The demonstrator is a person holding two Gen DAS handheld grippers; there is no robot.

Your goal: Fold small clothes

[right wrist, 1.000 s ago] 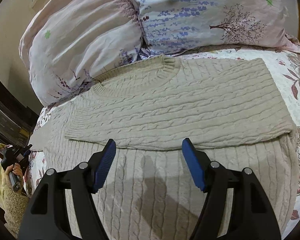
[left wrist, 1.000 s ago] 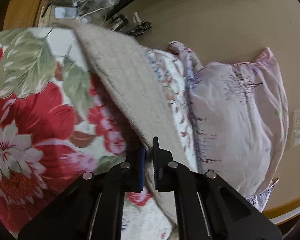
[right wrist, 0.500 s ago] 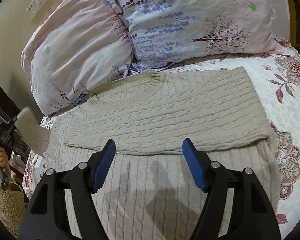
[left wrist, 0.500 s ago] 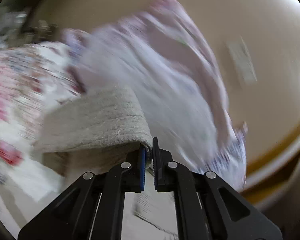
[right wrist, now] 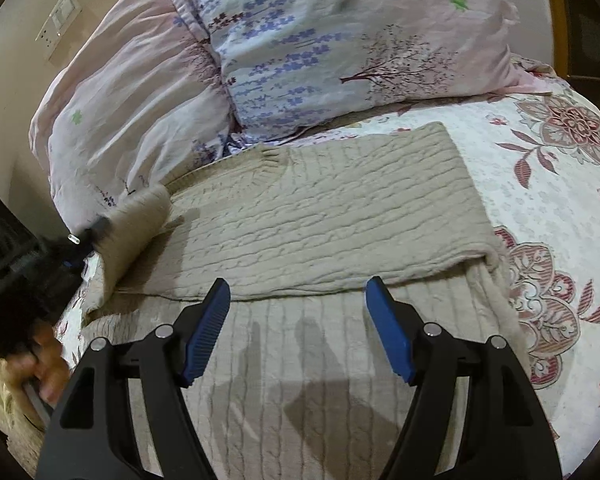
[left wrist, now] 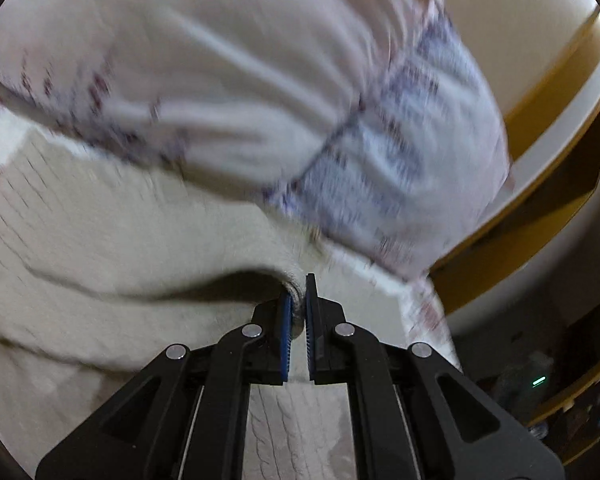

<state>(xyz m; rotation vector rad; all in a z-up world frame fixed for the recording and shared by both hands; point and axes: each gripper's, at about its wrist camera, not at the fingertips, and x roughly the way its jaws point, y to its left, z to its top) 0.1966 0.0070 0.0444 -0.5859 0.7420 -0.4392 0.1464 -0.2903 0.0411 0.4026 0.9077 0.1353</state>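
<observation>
While clamped on sleeve [right wrist: 140, 220] of beige sweater [right wrist: 324, 216], left gripper [left wrist: 298, 312]; right gripper [right wrist: 298, 320], jaws apart, empty, above sweater body, near pillows [right wrist: 340, 40].

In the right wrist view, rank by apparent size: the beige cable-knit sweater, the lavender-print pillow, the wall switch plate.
1. Beige cable-knit sweater, though nearness to the camera enlarges it.
2. Lavender-print pillow, not far behind.
3. Wall switch plate, by far the smallest.

Beige wall [right wrist: 12, 92], floral bedspread [right wrist: 548, 184], pillows [right wrist: 340, 40]
</observation>
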